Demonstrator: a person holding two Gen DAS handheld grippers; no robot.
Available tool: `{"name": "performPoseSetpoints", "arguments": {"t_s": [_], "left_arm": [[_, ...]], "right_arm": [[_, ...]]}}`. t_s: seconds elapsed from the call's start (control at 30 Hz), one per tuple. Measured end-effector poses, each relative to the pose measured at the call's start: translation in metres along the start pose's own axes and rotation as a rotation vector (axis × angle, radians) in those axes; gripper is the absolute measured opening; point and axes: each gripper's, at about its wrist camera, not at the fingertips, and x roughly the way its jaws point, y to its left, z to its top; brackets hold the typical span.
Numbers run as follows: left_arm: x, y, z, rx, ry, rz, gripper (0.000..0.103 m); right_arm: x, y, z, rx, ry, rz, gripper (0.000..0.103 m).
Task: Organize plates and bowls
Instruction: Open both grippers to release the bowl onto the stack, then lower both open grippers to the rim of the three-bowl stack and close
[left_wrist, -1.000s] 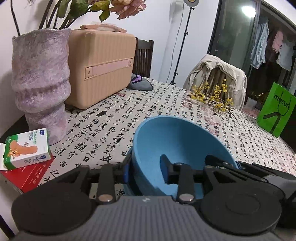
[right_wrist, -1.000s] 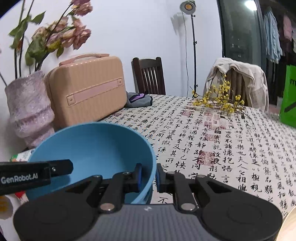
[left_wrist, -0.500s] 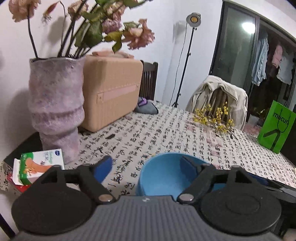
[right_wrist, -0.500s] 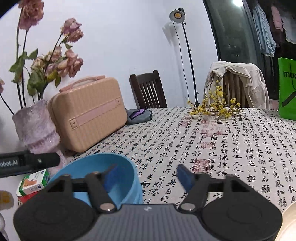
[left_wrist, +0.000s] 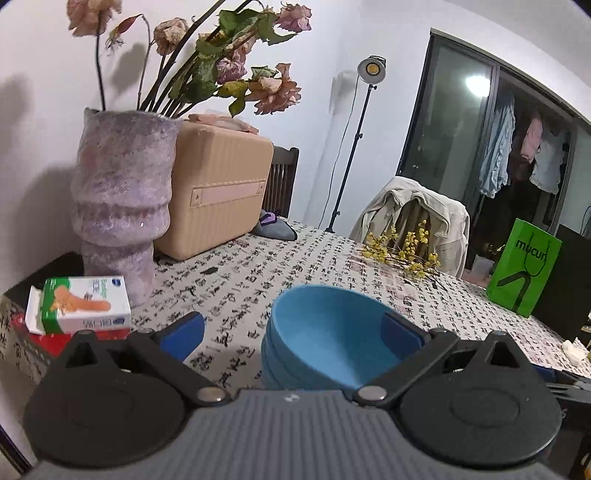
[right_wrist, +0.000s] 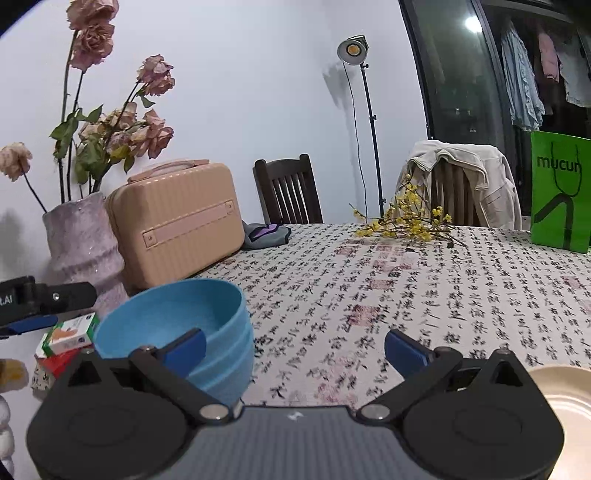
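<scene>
A stack of blue bowls (left_wrist: 325, 343) stands on the calligraphy-print tablecloth (left_wrist: 332, 266), nested one in another; it also shows in the right wrist view (right_wrist: 177, 325). My left gripper (left_wrist: 291, 332) is open and empty, raised just behind the stack. My right gripper (right_wrist: 295, 349) is open and empty, to the right of the stack and above the cloth (right_wrist: 406, 288). The edge of a cream plate (right_wrist: 565, 391) shows at the lower right of the right wrist view. The left gripper's side (right_wrist: 37, 299) shows at the left edge there.
A purple vase (left_wrist: 122, 206) with dried roses and a tan case (left_wrist: 218, 188) stand at the back left. A green-and-white box (left_wrist: 85, 308) lies on a red box. Yellow flowers (left_wrist: 402, 251), a green bag (left_wrist: 524, 269) and draped chairs are farther back.
Both grippers let go of the blue bowl, opened wide and drew back and up. The bowl now rests on the stack.
</scene>
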Motion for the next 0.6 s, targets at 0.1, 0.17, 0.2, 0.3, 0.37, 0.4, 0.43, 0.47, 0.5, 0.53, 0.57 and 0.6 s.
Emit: {"name": "performPoseSetpoints", "arguments": {"t_s": [0.1,0.17,0.2,0.3,0.37,0.4,0.43,0.47,0.5,0.53,0.57,0.6], "left_arm": [[-0.004,0.006,-0.01,-0.027,0.014,-0.012,0.103],[-0.008,0.009,-0.016,-0.036,0.016,-0.012,0.103],[-0.011,0.01,-0.019,-0.037,0.016,-0.005,0.103],[-0.018,0.013,-0.026,-0.049,0.014,0.005,0.103],[-0.02,0.016,-0.03,-0.06,0.021,0.009,0.103],[-0.021,0.016,-0.031,-0.064,0.028,0.011,0.103],[-0.021,0.016,-0.032,-0.065,0.036,0.013,0.103],[-0.021,0.016,-0.033,-0.063,0.043,0.014,0.103],[-0.021,0.015,-0.033,-0.061,0.046,0.012,0.103],[-0.021,0.015,-0.034,-0.059,0.049,0.011,0.103],[-0.022,0.014,-0.034,-0.058,0.05,0.009,0.103],[-0.023,0.013,-0.035,-0.057,0.052,0.006,0.103]], "right_arm": [[-0.011,-0.004,-0.005,0.0,-0.002,-0.01,0.103],[-0.015,-0.007,-0.008,-0.002,0.0,-0.019,0.103],[-0.017,-0.008,-0.011,-0.003,0.004,-0.027,0.103],[-0.02,-0.013,-0.017,0.003,0.023,-0.041,0.103],[-0.021,-0.015,-0.021,0.012,0.032,-0.043,0.103],[-0.021,-0.016,-0.023,0.017,0.037,-0.041,0.103],[-0.022,-0.017,-0.024,0.021,0.041,-0.037,0.103],[-0.021,-0.018,-0.025,0.026,0.046,-0.032,0.103],[-0.021,-0.018,-0.025,0.03,0.051,-0.027,0.103],[-0.021,-0.017,-0.026,0.034,0.054,-0.023,0.103],[-0.02,-0.018,-0.026,0.04,0.058,-0.019,0.103],[-0.02,-0.018,-0.026,0.046,0.062,-0.014,0.103]]}}
